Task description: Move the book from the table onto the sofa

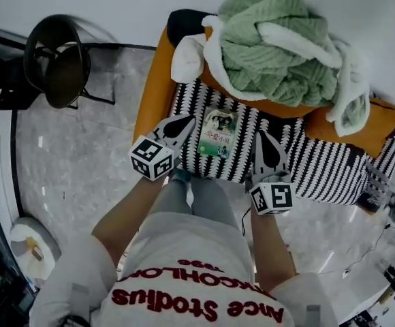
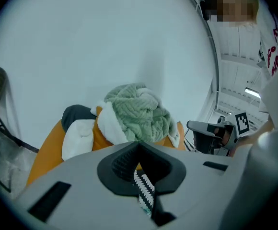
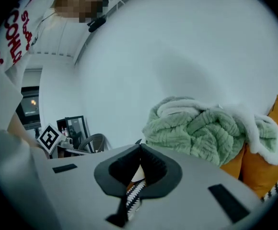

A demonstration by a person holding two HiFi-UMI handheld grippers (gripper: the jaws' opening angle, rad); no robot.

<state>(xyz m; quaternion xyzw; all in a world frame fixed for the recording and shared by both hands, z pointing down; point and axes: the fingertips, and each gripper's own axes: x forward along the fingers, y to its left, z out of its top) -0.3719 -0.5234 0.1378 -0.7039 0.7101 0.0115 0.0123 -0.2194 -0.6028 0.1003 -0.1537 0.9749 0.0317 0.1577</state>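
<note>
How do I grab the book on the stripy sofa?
Probably pinch the book by its near short edge, coming in low from the person's side. It lies flat on the striped cover, so only a thin edge can be gripped.

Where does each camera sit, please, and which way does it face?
Head view: on the head, facing steeply down at the book on the striped sofa; arms, shirt, left gripper, right gripper show.
Left gripper view: on that gripper, along its shut jaws toward the green blanket; right gripper shows.
Right gripper view: likewise; shirt shows.
Shared: the green blanket.
</note>
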